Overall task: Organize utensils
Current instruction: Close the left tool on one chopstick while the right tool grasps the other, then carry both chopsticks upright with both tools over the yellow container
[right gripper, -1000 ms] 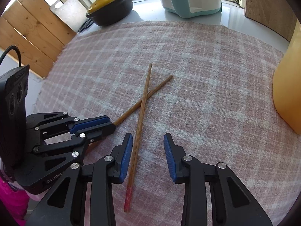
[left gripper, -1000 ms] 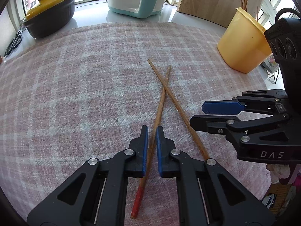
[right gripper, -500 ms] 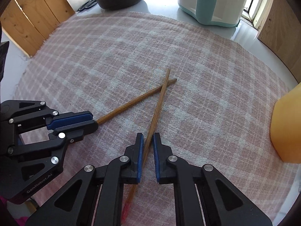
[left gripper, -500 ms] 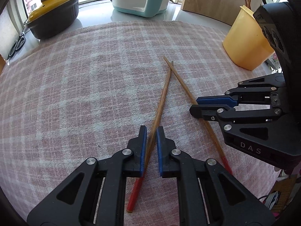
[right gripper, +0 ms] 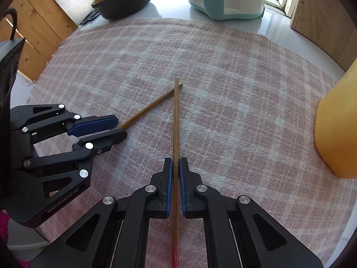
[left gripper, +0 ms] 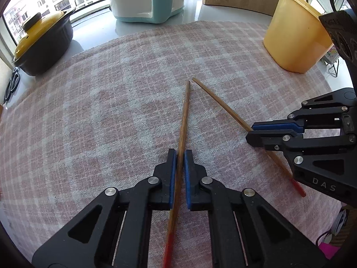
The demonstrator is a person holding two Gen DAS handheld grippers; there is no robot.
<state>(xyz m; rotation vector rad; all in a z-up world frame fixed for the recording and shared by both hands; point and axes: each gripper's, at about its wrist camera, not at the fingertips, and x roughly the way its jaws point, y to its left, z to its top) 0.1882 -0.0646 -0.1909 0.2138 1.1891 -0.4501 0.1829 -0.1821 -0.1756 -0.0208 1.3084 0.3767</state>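
Left gripper (left gripper: 180, 154): my jaws are clamped on one chopstick.
Left chopstick (left gripper: 184, 120): long axis runs away from me toward the cloth's far edge; red end nearest me, bare tip near the cloth's middle.
Right gripper (right gripper: 175, 162): my jaws are pinched on the other chopstick.
Right chopstick (right gripper: 176, 120): points straight ahead, red end toward me; its tip sits just beside the other tip, forming a V.
Plaid cloth (left gripper: 89, 116): bare checks to the left and ahead.
Yellow container (left gripper: 294, 38): far right corner, with sticks inside.
Pot (left gripper: 42, 44): beyond the far left edge.
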